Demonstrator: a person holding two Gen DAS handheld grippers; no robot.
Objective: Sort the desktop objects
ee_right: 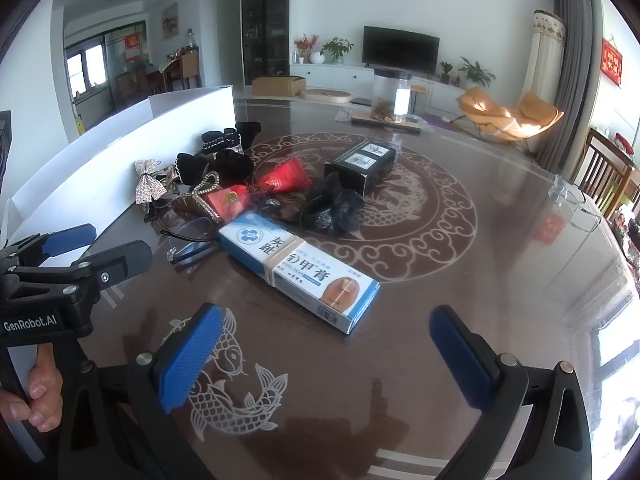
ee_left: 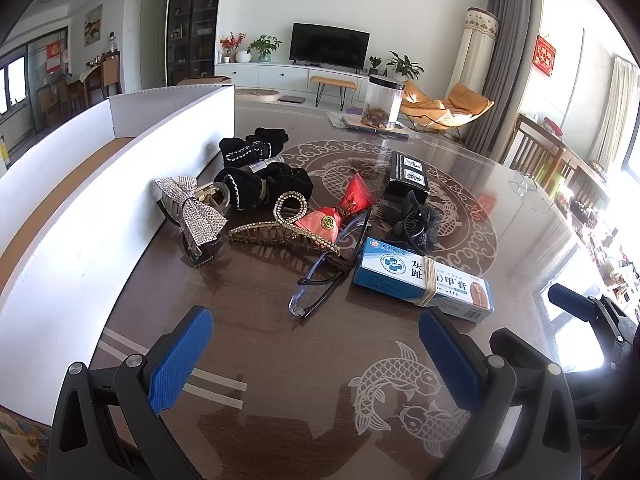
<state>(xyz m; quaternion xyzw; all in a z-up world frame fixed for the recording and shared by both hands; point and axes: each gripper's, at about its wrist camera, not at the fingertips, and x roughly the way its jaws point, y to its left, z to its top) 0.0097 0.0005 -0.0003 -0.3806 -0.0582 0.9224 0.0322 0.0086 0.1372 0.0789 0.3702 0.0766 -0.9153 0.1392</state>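
Both grippers, left [ee_left: 316, 354] and right [ee_right: 326, 354], are held spread and empty above the surface [ee_left: 280, 360]. A blue box [ee_right: 298, 268] is seen just ahead, beside glasses [ee_left: 328, 268].

Hair clips [ee_left: 256, 168] six, boxes [ee_left: 424, 280] two, glasses [ee_left: 328, 268] one, jar [ee_left: 382, 102] one.

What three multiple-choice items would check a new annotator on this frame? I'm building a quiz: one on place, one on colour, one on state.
1. The blue-and-white box lies:
A. inside the white bin
B. on the table, nearest the grippers
C. on the black box

2. The gripper pads are:
A. red
B. green
C. blue

3. The right gripper is:
A. open, holding nothing
B. shut on the glasses
C. shut on a hair clip

Answers: B, it rests flat on the table ahead of both grippers; C, the pads are blue; A, its fingers stand wide apart with only tabletop between.
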